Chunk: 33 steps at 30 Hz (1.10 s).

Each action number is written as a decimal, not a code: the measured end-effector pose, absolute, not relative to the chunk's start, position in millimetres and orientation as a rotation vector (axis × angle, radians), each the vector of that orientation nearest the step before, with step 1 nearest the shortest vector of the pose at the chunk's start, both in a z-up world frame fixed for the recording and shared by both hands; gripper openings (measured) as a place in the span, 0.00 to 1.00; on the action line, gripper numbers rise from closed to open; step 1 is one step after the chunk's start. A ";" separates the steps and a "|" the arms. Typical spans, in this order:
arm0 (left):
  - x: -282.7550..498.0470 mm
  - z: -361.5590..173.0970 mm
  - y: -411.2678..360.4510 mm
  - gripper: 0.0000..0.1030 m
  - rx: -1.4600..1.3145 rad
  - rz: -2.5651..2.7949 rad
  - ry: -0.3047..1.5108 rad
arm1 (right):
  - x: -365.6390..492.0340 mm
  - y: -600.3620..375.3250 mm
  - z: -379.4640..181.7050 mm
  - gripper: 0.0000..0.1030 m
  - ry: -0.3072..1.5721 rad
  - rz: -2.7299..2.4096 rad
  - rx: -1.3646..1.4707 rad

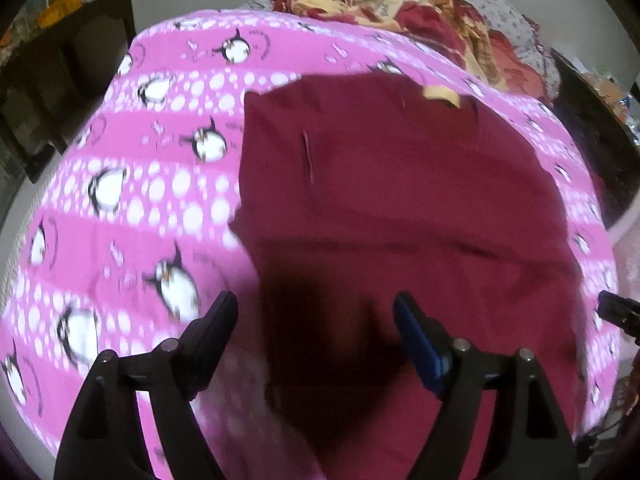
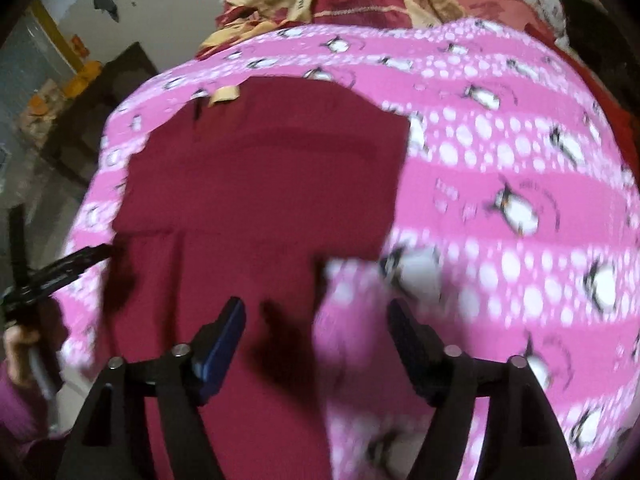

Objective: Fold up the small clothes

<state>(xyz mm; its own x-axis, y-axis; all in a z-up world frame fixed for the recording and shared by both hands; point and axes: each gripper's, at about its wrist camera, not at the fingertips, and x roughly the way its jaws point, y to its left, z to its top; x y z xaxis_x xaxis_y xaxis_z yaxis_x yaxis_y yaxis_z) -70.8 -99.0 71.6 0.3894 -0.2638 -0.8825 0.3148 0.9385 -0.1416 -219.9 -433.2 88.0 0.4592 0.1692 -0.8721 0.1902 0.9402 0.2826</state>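
A dark red garment (image 1: 400, 200) lies spread flat on a pink penguin-print blanket (image 1: 140, 200), with a small yellow tag (image 1: 440, 94) at its far edge. My left gripper (image 1: 316, 300) hovers open over the garment's near left edge, with nothing between its fingers. In the right wrist view the same garment (image 2: 260, 184) fills the middle and left. My right gripper (image 2: 316, 306) stands open above its near right edge, where red cloth meets the blanket (image 2: 500, 160); it holds nothing. The left gripper (image 2: 52, 276) also shows at the far left.
A heap of red and yellow bedding (image 1: 380, 0) lies beyond the blanket's far end. Dark wooden furniture (image 1: 60, 80) stands off the bed to the left. A hand in a pink sleeve (image 2: 20, 392) holds the left gripper.
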 end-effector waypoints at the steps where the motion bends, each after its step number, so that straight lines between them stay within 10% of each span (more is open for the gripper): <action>1: -78.2 71.9 -94.9 0.78 0.048 -0.377 1.119 | -232.1 -430.8 87.8 0.76 1.117 0.012 0.369; 33: -170.4 88.5 -10.6 0.78 -0.053 -0.419 1.188 | -280.9 -188.8 63.9 0.78 1.095 0.739 0.258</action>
<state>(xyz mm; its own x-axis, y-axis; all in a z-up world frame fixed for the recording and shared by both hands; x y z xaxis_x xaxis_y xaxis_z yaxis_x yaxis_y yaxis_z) -170.4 -10.6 88.5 0.3065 -0.3440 -0.8875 0.2893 0.9220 -0.2575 -280.9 -188.8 63.9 0.2514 0.6564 -0.7113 -0.4144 0.7371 0.5337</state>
